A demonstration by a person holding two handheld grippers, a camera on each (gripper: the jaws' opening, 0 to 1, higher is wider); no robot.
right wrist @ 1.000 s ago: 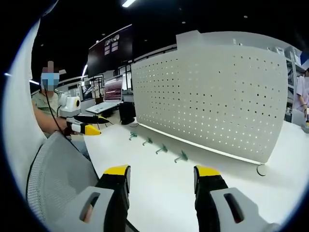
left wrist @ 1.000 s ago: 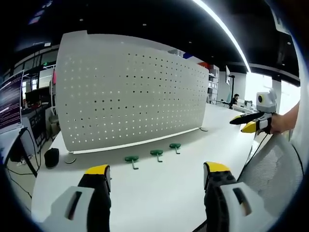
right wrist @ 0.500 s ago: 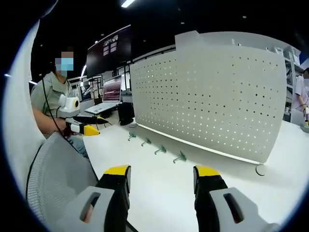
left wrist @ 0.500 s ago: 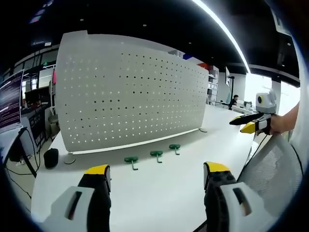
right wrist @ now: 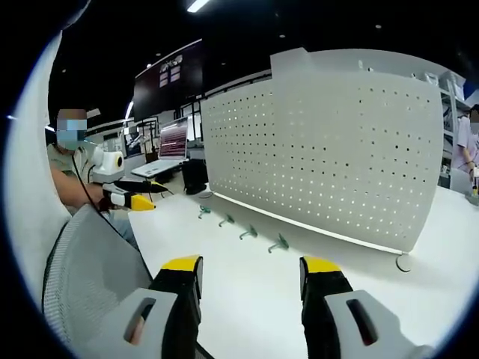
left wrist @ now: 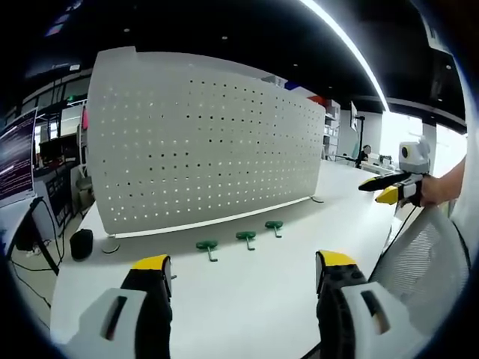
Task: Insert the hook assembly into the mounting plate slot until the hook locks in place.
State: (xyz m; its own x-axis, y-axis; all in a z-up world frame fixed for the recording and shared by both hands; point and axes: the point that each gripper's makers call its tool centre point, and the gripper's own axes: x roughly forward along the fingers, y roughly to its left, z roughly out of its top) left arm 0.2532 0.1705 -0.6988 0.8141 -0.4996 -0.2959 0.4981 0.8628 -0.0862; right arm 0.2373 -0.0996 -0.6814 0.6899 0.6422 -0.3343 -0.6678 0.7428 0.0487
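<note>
A white perforated mounting plate (left wrist: pixel 202 142) stands upright on the white counter (left wrist: pixel 247 292). Just in front of its lower edge lie green hooks (left wrist: pixel 245 238) in a row, apart from each other. The left gripper (left wrist: pixel 243 271) and right gripper (right wrist: pixel 251 273) hover near the plate, jaws spread wide, grasping nothing.

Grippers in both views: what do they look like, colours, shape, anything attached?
Both match. The left gripper and right gripper each have two chunky black fingers capped with yellow tips, set in pale grey housings with a dark slot. Seen from the other side, the right gripper shows its black body and yellow tip, with a dark cable hanging below.
</note>
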